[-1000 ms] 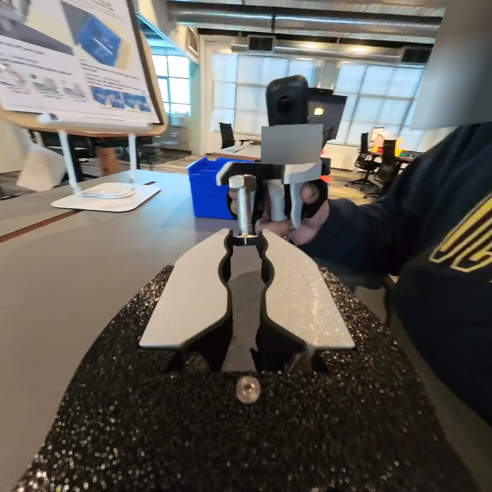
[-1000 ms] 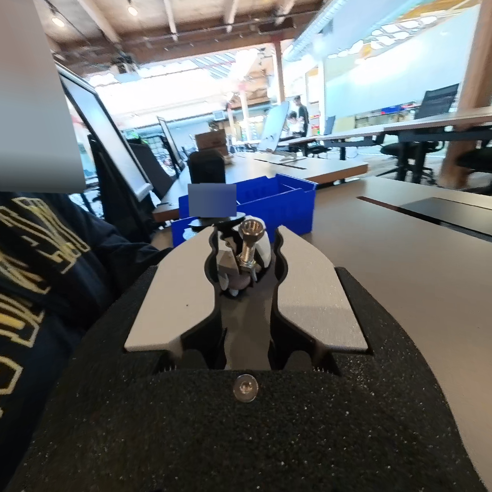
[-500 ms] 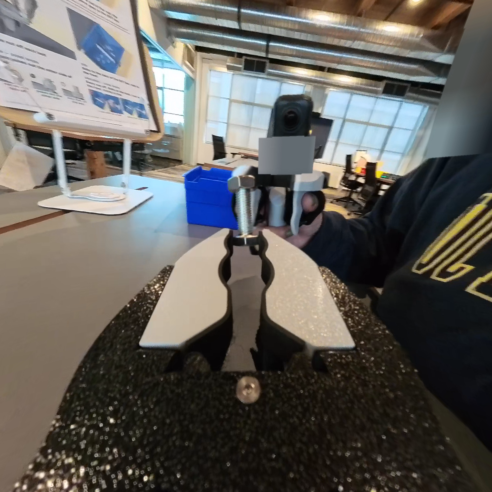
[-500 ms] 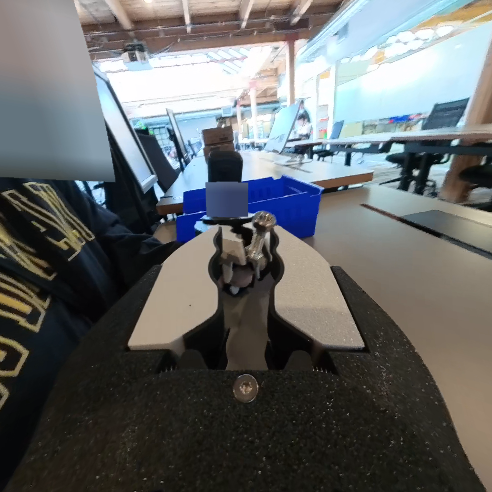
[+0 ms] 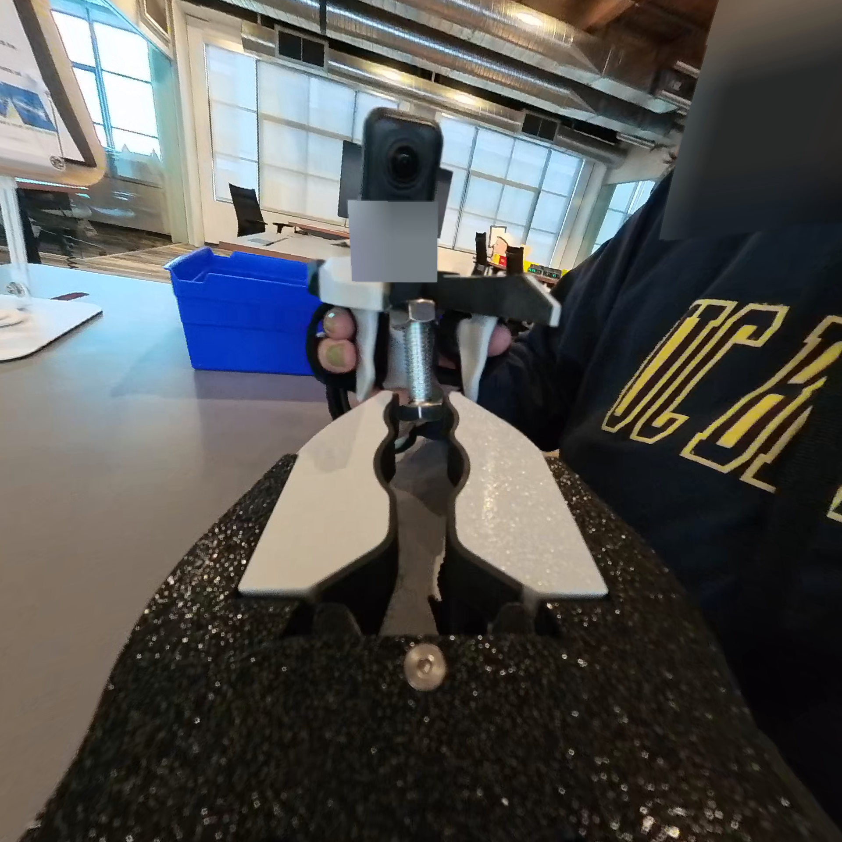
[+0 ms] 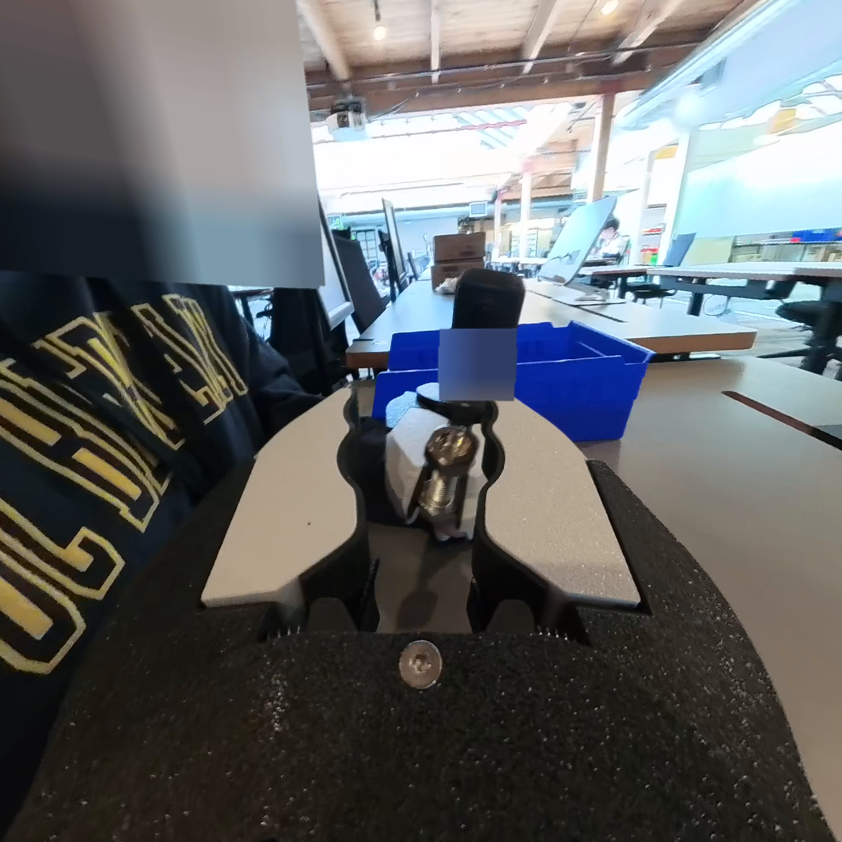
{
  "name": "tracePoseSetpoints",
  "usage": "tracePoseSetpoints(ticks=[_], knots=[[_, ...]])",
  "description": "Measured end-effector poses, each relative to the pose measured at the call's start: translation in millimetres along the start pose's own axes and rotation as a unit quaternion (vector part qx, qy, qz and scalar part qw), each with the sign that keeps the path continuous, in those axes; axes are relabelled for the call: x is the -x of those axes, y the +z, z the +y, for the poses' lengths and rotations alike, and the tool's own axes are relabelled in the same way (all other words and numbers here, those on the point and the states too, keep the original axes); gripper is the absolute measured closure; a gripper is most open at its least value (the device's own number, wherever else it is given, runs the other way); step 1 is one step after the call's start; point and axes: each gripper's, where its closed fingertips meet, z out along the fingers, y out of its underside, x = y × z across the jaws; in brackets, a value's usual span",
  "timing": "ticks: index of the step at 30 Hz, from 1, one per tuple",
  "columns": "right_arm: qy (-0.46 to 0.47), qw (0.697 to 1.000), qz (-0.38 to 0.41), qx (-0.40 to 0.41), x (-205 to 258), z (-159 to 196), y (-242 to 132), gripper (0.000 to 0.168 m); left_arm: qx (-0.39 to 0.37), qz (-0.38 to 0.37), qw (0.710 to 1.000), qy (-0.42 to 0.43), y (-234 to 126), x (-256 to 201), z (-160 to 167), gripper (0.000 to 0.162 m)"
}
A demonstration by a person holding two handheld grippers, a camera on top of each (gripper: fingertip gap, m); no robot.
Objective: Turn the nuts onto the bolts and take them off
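**Bolt and nut held between two grippers above a grey table**

A silver bolt (image 5: 419, 355) stands upright, head uppermost, with a nut (image 5: 418, 411) at its lower end, held in the air above the grey table (image 5: 136, 433). The left gripper (image 5: 418, 410) is clamped on the nut, its white fingers (image 5: 337, 492) closed against either side. The right gripper (image 6: 421, 460) faces it with jaws spread apart, the bolt's head lying between the tips with gaps on both sides. In the left wrist view a person's hand (image 5: 339, 341) grips the right gripper's handle, a black camera (image 5: 403, 155) mounted on top. A blue plastic bin (image 5: 241, 319) sits on the table just behind, and a white stand base (image 5: 41, 326) rests at the far left edge. The person wears a dark navy sweatshirt (image 5: 706, 387) with yellow lettering. Beyond lies an open-plan office: tall paned windows (image 5: 300, 150), exposed ducts (image 5: 455, 41), wooden ceiling beams (image 6: 437, 36), long desks (image 6: 660, 328) and black chairs (image 5: 243, 207).
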Motion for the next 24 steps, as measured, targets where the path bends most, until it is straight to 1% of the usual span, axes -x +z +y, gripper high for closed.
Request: tracePoseSetpoints(ticks=[17,20,22,24], knots=[[-0.004,1.000,0.026,0.002,-11,-2,-10,0.118,-0.055,-0.031,0.998,-0.003,-19,9,-18,0.145],[-0.003,1.000,0.026,-0.005,-13,-5,-15,0.128,-0.066,-0.029,0.997,-0.014,-23,10,-21,0.145],[0.001,0.999,0.040,-0.020,-17,-9,-16,0.122,-0.064,-0.019,0.998,-0.018,-21,8,-21,0.145],[-0.013,0.998,0.042,-0.036,-18,-9,-11,0.113,-0.055,-0.009,0.998,-0.018,-17,5,-18,0.145]])
